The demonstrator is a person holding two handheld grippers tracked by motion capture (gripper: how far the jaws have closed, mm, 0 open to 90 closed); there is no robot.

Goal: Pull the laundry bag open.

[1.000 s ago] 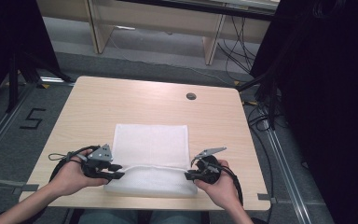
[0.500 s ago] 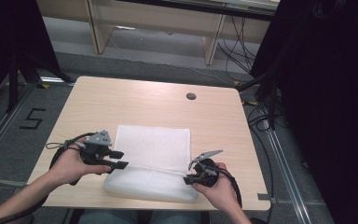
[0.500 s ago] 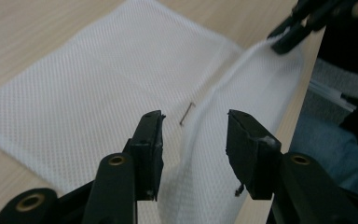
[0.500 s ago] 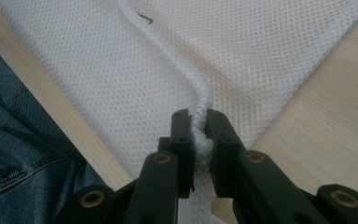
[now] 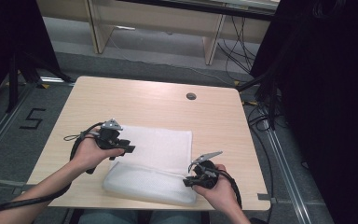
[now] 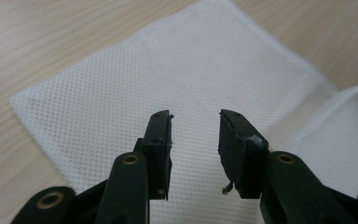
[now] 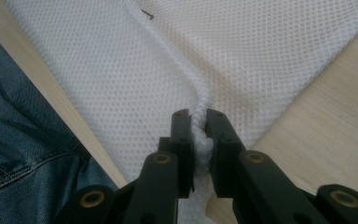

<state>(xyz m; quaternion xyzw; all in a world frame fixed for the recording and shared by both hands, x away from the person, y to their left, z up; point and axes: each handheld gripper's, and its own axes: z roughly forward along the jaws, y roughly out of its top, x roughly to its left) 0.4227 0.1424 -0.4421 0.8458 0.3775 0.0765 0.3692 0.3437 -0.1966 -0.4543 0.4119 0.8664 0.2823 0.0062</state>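
Observation:
A white mesh cloth point(image 5: 154, 151) lies on the wooden table point(image 5: 144, 100), with its near part folded up into a rounded roll by the front edge. My left gripper point(image 5: 127, 150) hovers over the cloth's left side. In the left gripper view its jaws point(image 6: 195, 126) stand apart above the mesh point(image 6: 121, 84); they have just been closing, and nothing is between them. My right gripper point(image 5: 189, 180) sits at the cloth's near right corner. The right gripper view shows it point(image 7: 199, 122) shut on a bunched ridge of the mesh point(image 7: 98, 70).
A dark round grommet point(image 5: 191, 96) is set in the table's far side. The table's front edge runs close behind the right gripper, with blue jeans point(image 7: 18, 140) below it. Cables trail from both grippers, and dark equipment stands at the right.
My left gripper has let go of the cloth's near fold and moved away from the front edge to the cloth's left side. The right gripper kept its hold and stayed put.

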